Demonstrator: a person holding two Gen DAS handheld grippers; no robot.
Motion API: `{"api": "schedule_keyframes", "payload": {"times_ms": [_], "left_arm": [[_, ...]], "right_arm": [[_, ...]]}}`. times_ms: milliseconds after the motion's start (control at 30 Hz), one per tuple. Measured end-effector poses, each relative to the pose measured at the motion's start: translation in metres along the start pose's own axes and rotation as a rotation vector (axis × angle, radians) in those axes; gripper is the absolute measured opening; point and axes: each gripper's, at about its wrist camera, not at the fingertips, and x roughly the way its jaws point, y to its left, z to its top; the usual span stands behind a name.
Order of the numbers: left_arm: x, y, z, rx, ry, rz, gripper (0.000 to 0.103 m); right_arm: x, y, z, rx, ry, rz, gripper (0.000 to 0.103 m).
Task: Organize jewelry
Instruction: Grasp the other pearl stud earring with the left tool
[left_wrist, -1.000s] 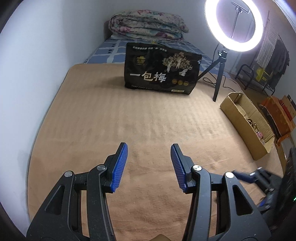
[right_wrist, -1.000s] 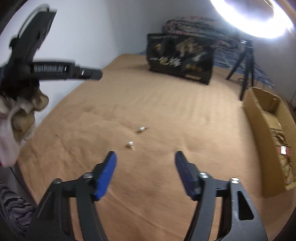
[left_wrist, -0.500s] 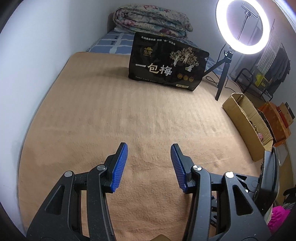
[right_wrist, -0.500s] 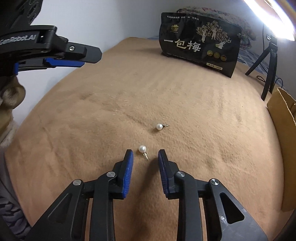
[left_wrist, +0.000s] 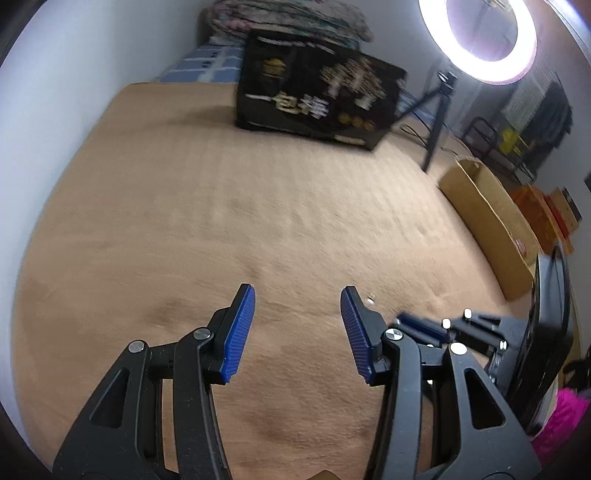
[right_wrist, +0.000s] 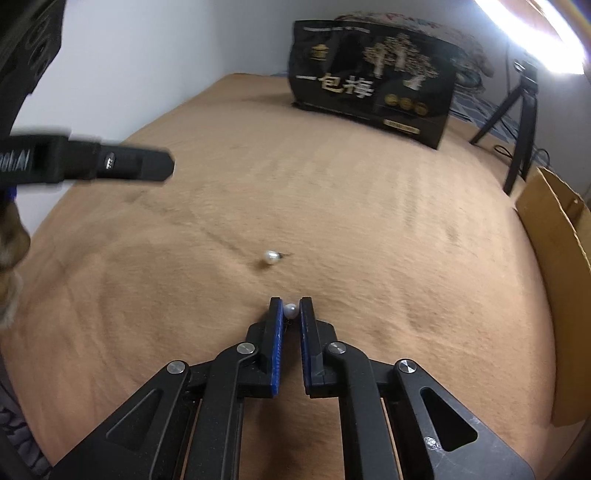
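Note:
Two pearl earrings are on the tan blanket (right_wrist: 369, 229). The nearer pearl earring (right_wrist: 290, 310) is pinched between the blue pads of my right gripper (right_wrist: 290, 308), which is shut on it right at the blanket. A second pearl earring (right_wrist: 271, 256) lies loose a little beyond the tips. In the left wrist view my left gripper (left_wrist: 297, 295) hangs open over bare blanket with nothing between its fingers. A small pale earring (left_wrist: 370, 298) shows just right of its right finger. The right gripper's blue fingers (left_wrist: 417, 326) are low at the right.
A black printed bag (right_wrist: 369, 81) stands at the far end of the blanket. A ring light on a tripod (left_wrist: 436, 122) and an open cardboard box (left_wrist: 487, 221) are along the right side. A white wall borders the left. Folded bedding lies behind the bag.
My right gripper came down over the nearer pearl earring and its jaws shut on it. My left gripper sank closer to the blanket, still open.

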Motion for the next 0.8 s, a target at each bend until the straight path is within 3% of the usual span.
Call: {"api": "schedule_keyframes", "payload": {"times_ms": [167, 233, 533, 733, 800], "left_arm": [[0.021, -0.032, -0.007, 0.104, 0.059, -0.034, 0.049], [0.03, -0.042, -0.01, 0.139, 0.069, -0.025, 0.042], [0.05, -0.065, -0.011, 0.216, 0.101, -0.031, 0.037], [0.067, -0.066, -0.01, 0.227, 0.127, 0.004, 0.016], [0.071, -0.063, -0.009, 0.216, 0.129, -0.002, 0.015]], "right_arm": [[-0.005, -0.022, -0.003, 0.025, 0.003, -0.038, 0.007], [-0.006, -0.031, -0.004, 0.042, 0.002, -0.048, 0.007], [-0.007, -0.055, -0.008, 0.081, 0.007, -0.054, 0.007], [-0.008, -0.055, -0.008, 0.078, 0.006, -0.055, 0.007], [-0.007, -0.054, -0.008, 0.075, 0.007, -0.056, 0.007]]}}
